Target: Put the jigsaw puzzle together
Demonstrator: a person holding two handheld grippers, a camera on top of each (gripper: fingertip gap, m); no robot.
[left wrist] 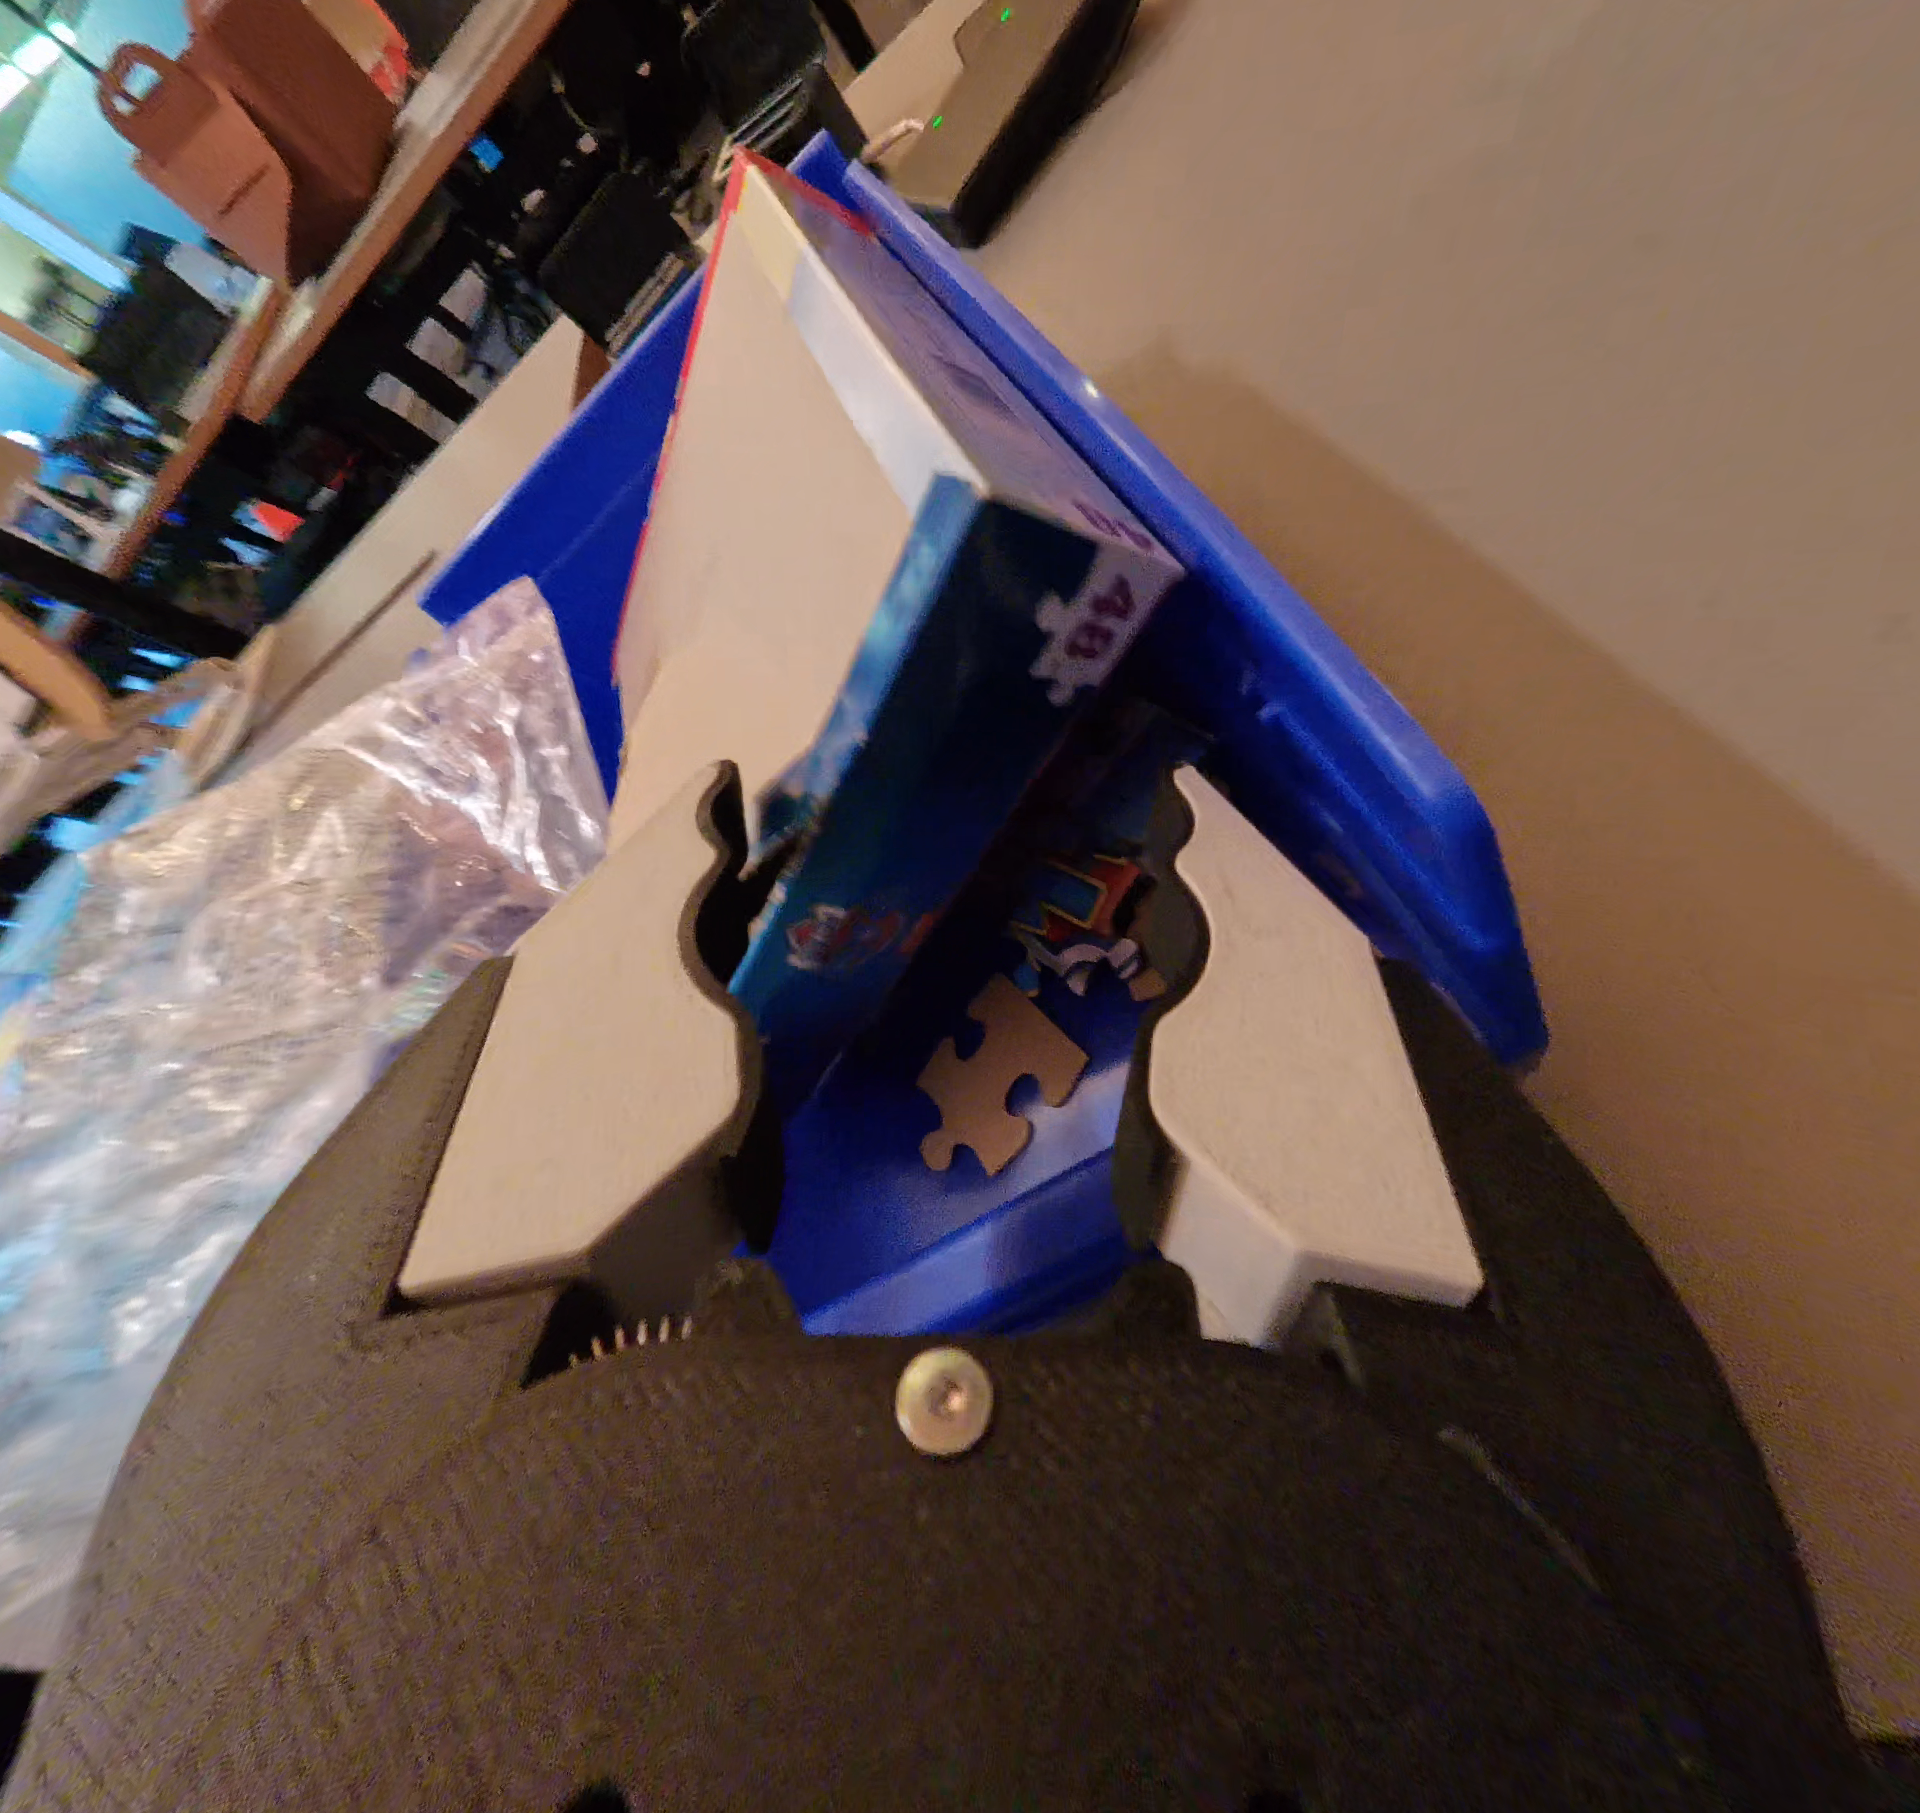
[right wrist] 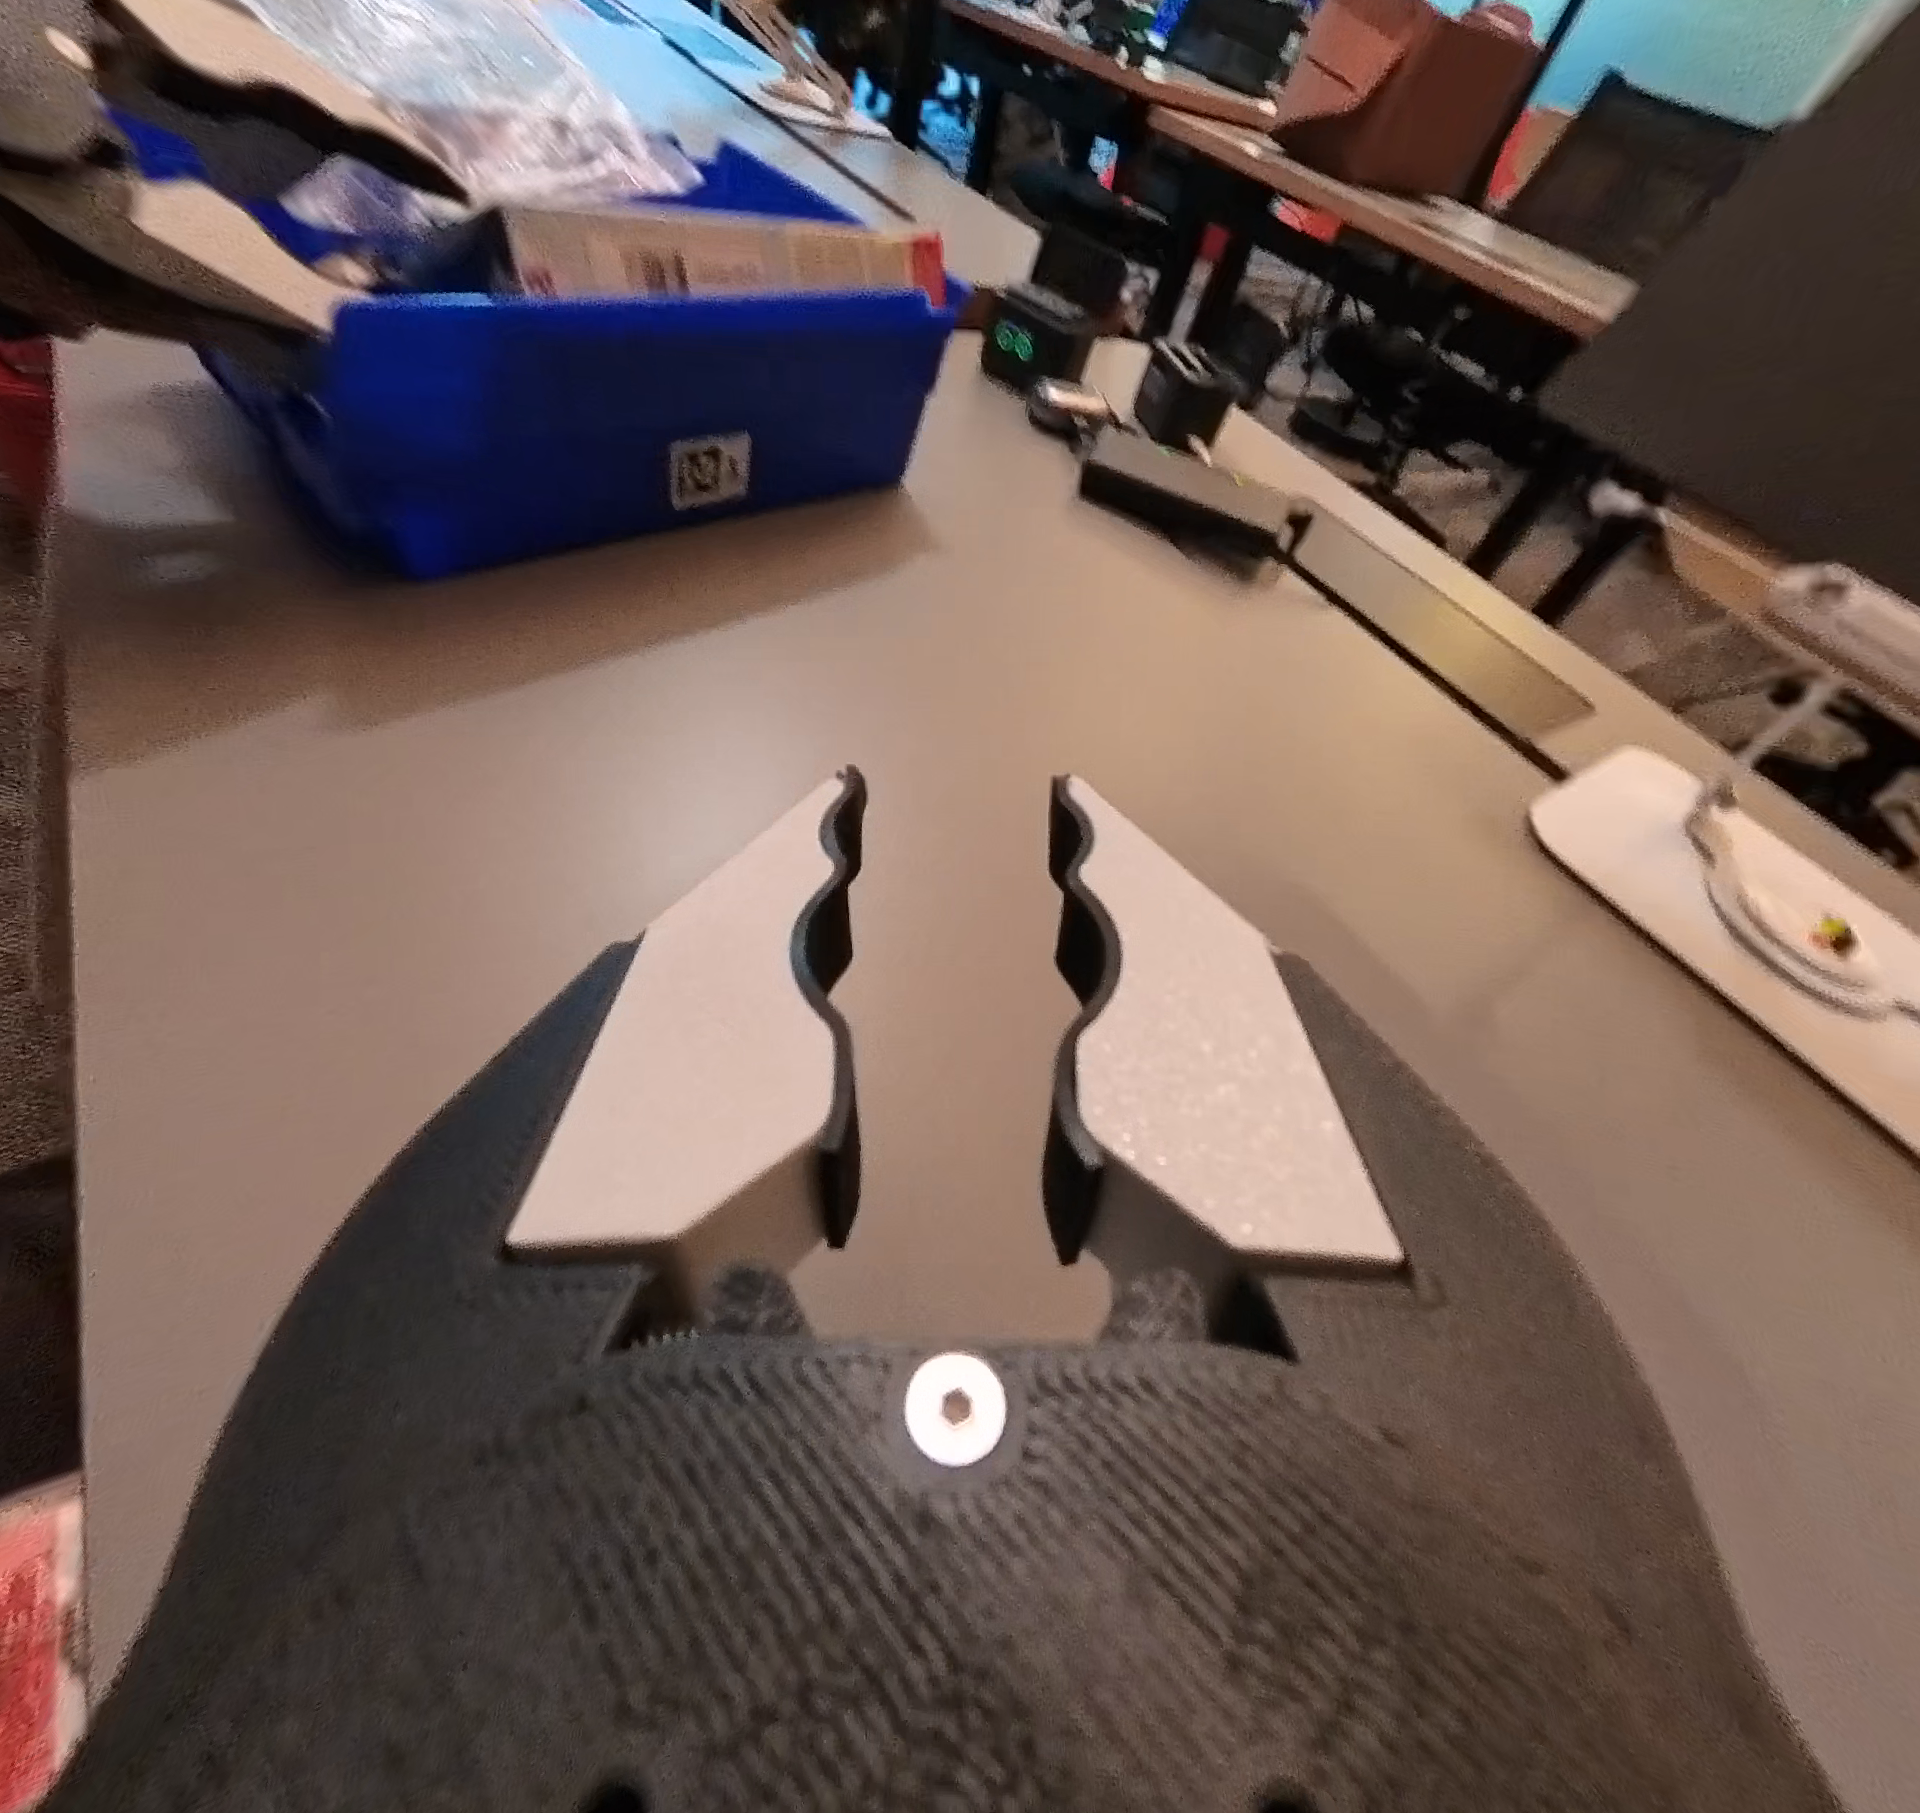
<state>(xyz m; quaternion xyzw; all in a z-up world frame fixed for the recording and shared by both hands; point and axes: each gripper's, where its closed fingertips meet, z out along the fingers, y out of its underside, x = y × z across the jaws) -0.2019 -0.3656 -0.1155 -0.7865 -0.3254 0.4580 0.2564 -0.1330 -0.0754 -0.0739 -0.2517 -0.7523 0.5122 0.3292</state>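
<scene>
Left wrist view: the left claw [left wrist: 956, 797] is spread wide over a blue bin [left wrist: 1382, 828] on the beige counter [left wrist: 1558, 309]. A blue puzzle box [left wrist: 914, 724] leans tilted inside the bin, its end between the fingers; the right pad stands clear of it, and contact at the left pad cannot be told. 1 loose puzzle piece [left wrist: 997, 1088] lies on the bin floor. Crinkled clear plastic [left wrist: 291, 880] lies left.

Right wrist view: the right claw [right wrist: 956, 787] is partly open over bare counter [right wrist: 416, 828], gripping nothing. The bin [right wrist: 623, 413] sits well apart, far left, with the left claw [right wrist: 208, 205] over it.
</scene>
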